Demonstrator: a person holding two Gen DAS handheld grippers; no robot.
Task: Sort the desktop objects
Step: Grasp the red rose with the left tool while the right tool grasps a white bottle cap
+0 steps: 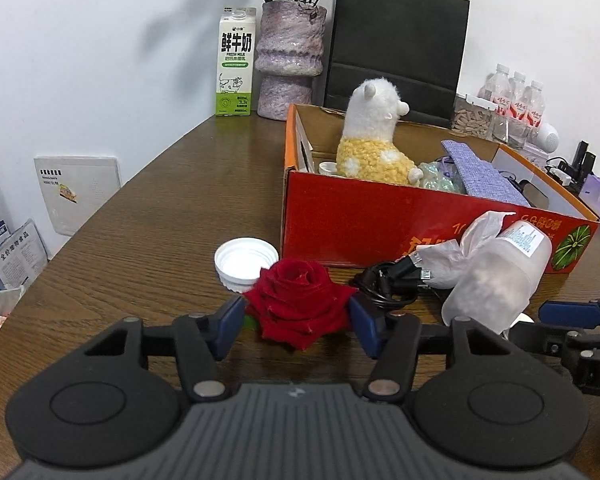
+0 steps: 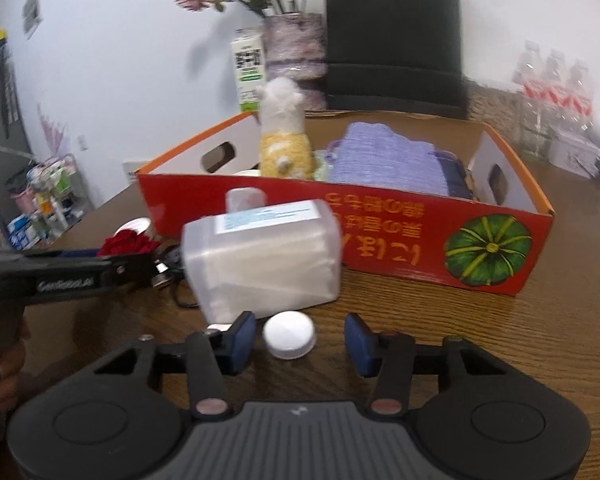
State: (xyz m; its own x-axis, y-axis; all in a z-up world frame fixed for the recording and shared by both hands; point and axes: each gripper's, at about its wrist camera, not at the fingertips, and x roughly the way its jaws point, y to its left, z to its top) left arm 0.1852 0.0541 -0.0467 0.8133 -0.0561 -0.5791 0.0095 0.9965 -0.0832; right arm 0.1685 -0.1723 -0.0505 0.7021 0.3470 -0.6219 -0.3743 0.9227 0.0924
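A red fabric rose point(image 1: 300, 304) lies on the brown table between the fingers of my left gripper point(image 1: 297, 326); both blue pads touch its petals. It also shows in the right wrist view point(image 2: 130, 243). My right gripper point(image 2: 300, 342) is open, with a small white round cap point(image 2: 289, 335) on the table between its fingers. A translucent plastic bottle point(image 2: 260, 260) lies on its side just ahead of it and shows in the left wrist view point(image 1: 500, 276). The red cardboard box point(image 1: 380, 220) holds a plush alpaca point(image 1: 374, 136) and a purple cloth point(image 1: 484, 172).
A white jar lid point(image 1: 244, 262), a black cable point(image 1: 392, 284) and crumpled tissue point(image 1: 460, 248) lie in front of the box. A milk carton point(image 1: 236, 62), a vase point(image 1: 290, 60), a black paper bag point(image 1: 396, 40) and water bottles point(image 1: 516, 96) stand at the back.
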